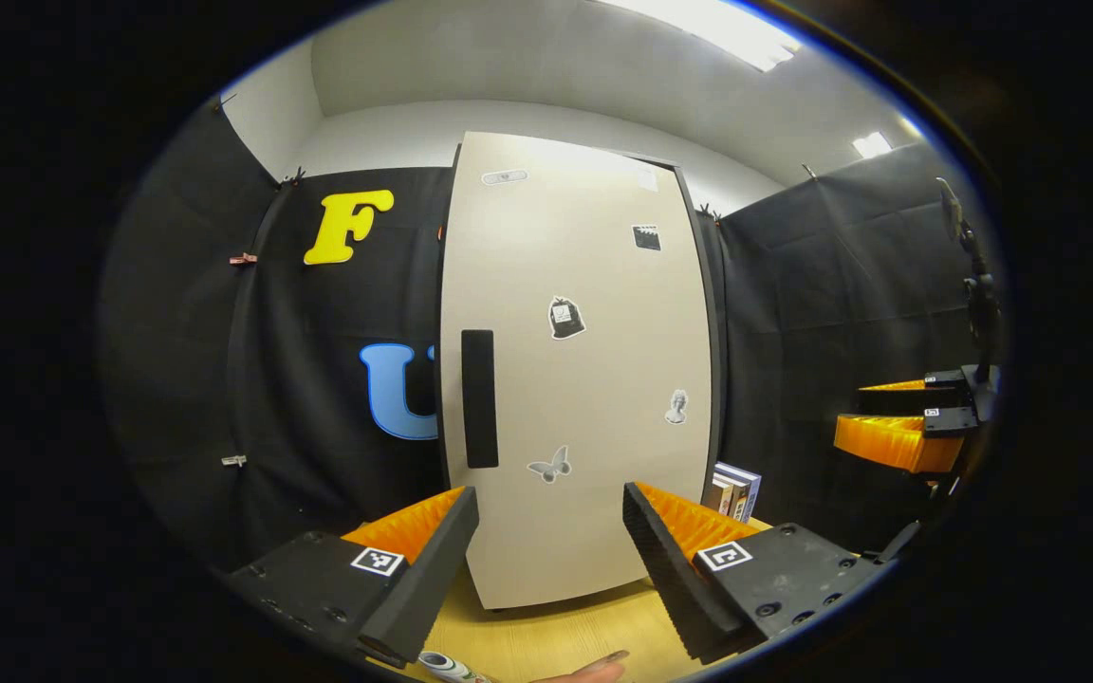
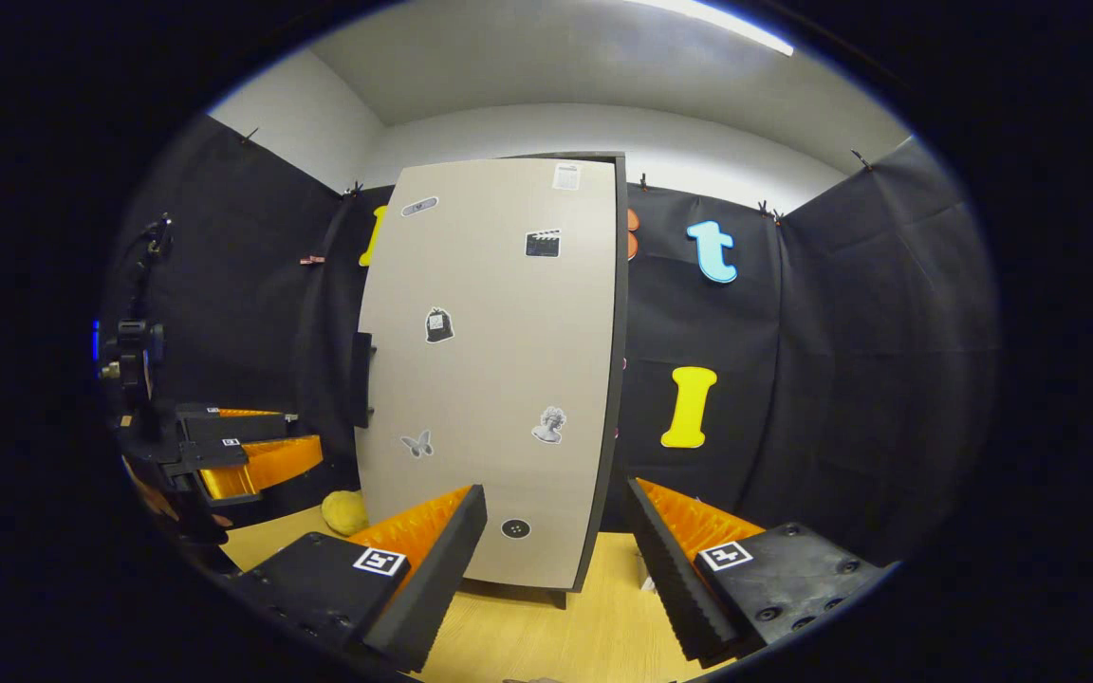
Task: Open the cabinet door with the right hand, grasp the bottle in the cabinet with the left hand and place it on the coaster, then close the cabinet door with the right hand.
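While both my jaws are hanging spread and empty, my right gripper (image 2: 554, 560) is facing the shut cabinet door (image 2: 494, 379), its upright handle (image 2: 362, 379) lying leftward.

Shut cabinet door (image 1: 584, 379) straight ahead of both tools, blocking the way inside, with only its dark handle (image 1: 478, 398) at the left edge standing proud. Open strip of table (image 1: 565, 636) in front of the cabinet, between the spread fingers of the left tool (image 1: 551, 531). Books (image 1: 734, 489) tucked just right of the cabinet, a yellow soft object (image 2: 345, 512) to its left, and the right tool (image 1: 898, 432) well off to the side.
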`<act>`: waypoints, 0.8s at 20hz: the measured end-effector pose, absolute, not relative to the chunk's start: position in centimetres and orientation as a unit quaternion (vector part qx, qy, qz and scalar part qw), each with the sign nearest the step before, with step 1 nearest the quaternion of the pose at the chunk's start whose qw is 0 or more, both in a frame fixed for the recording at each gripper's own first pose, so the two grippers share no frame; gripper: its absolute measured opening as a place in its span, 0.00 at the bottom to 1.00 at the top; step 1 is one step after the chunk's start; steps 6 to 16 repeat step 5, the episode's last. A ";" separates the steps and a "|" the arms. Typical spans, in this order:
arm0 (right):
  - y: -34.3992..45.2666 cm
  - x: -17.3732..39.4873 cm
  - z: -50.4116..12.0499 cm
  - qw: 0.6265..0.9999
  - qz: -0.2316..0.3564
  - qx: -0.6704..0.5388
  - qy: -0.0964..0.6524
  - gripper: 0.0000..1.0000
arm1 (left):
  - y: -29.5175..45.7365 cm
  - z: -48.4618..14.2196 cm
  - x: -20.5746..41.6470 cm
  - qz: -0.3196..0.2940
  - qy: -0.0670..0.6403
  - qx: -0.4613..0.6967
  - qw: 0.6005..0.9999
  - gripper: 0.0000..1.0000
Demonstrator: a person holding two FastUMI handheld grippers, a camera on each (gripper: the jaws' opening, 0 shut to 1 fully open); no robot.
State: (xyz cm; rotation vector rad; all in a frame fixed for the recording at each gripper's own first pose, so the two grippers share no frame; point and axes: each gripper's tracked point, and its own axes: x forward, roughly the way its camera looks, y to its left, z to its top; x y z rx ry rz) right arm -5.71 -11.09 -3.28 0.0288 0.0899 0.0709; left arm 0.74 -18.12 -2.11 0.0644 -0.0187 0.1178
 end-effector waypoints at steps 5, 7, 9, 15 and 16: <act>-11.1 -5.7 -3.2 0.998 0.038 0.006 0.046 0.96 | -18.3 -1.9 0.7 0.054 -0.015 0.034 0.998 0.96; -11.1 -5.7 -3.2 0.998 0.038 0.006 0.046 0.96 | -18.3 -1.9 0.7 0.054 -0.015 0.034 0.998 0.96; -11.1 -5.7 -3.2 0.998 0.038 0.006 0.046 0.96 | -18.3 -1.9 0.7 0.054 -0.015 0.034 0.998 0.96; -11.1 -5.7 -3.2 0.998 0.038 0.006 0.046 0.96 | -18.3 -1.9 0.7 0.054 -0.015 0.034 0.998 0.96; -11.1 -5.7 -3.2 0.998 0.038 0.006 0.046 0.96 | -18.3 -1.9 0.7 0.054 -0.015 0.034 0.998 0.96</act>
